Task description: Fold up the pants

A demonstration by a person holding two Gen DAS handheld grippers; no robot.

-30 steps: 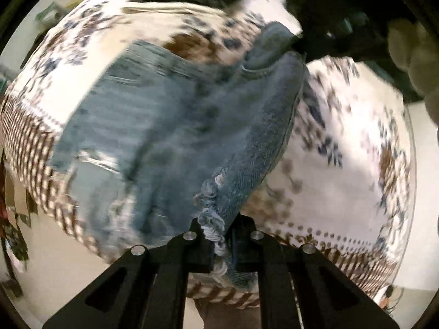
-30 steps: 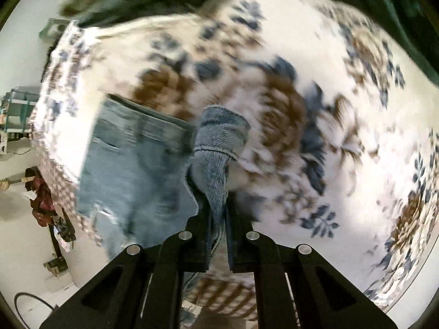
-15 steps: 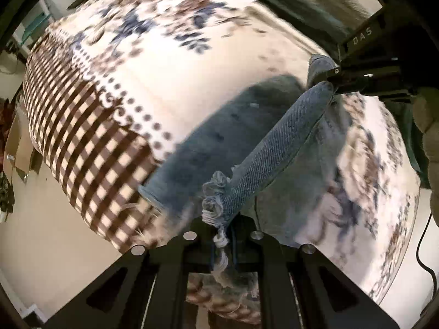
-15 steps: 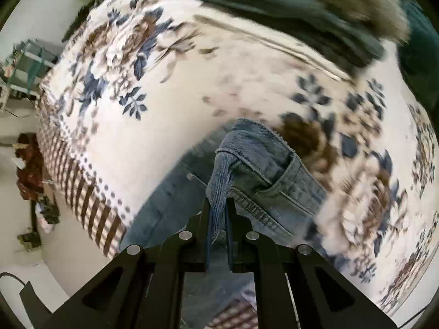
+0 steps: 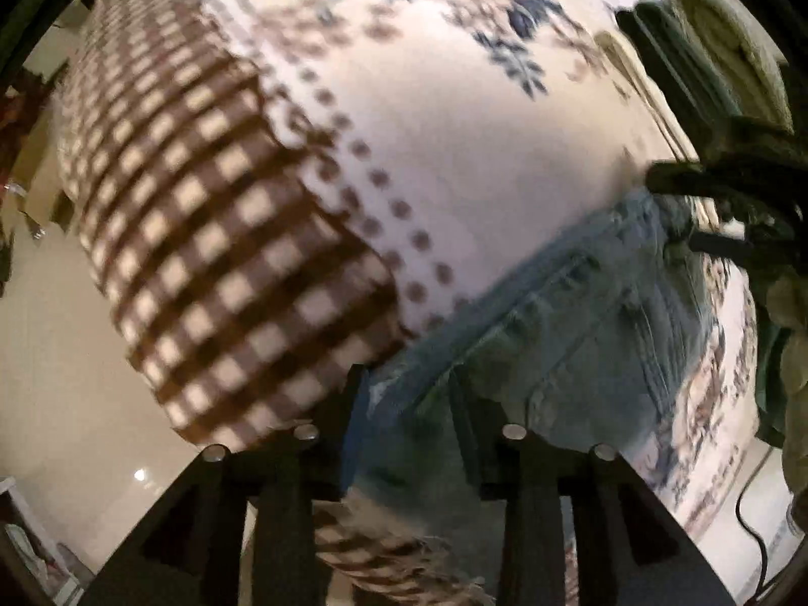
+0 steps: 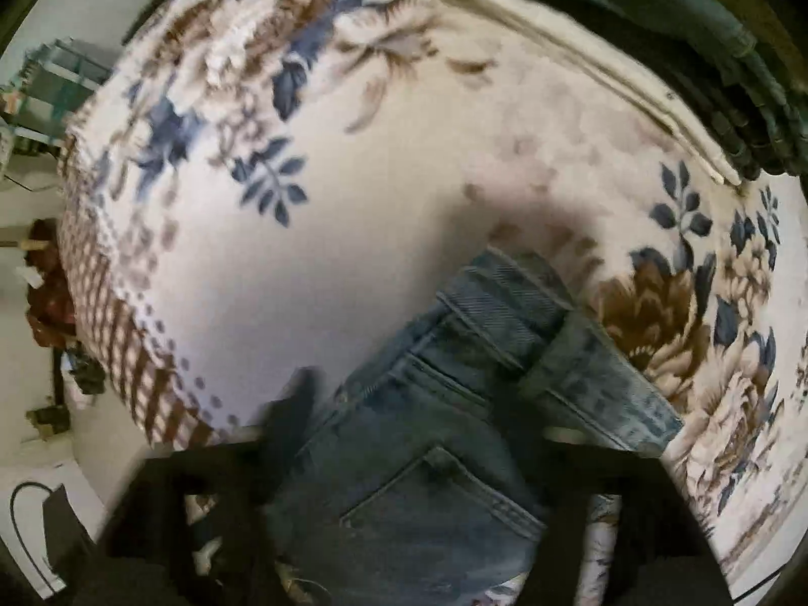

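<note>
Light blue jeans (image 5: 581, 323) lie folded on a floral bedspread (image 5: 480, 151). In the left wrist view my left gripper (image 5: 409, 404) is open, its fingers standing apart on either side of the jeans' near edge. In the right wrist view the jeans (image 6: 444, 429) show their waistband and a back pocket. My right gripper (image 6: 419, 429) is open and blurred, with its fingers spread wide over the denim. The right gripper also shows in the left wrist view (image 5: 717, 242), at the jeans' far end.
The bedspread has a brown checked border (image 5: 212, 232) that hangs over the bed's edge. A dark green blanket (image 6: 707, 40) lies at the far side of the bed. A pale floor (image 5: 60, 379) is below, with clutter (image 6: 45, 272) at the left.
Both grippers were shut on the jeans and carried them across the bed. Now both have opened and the jeans lie flat on the bedspread.
</note>
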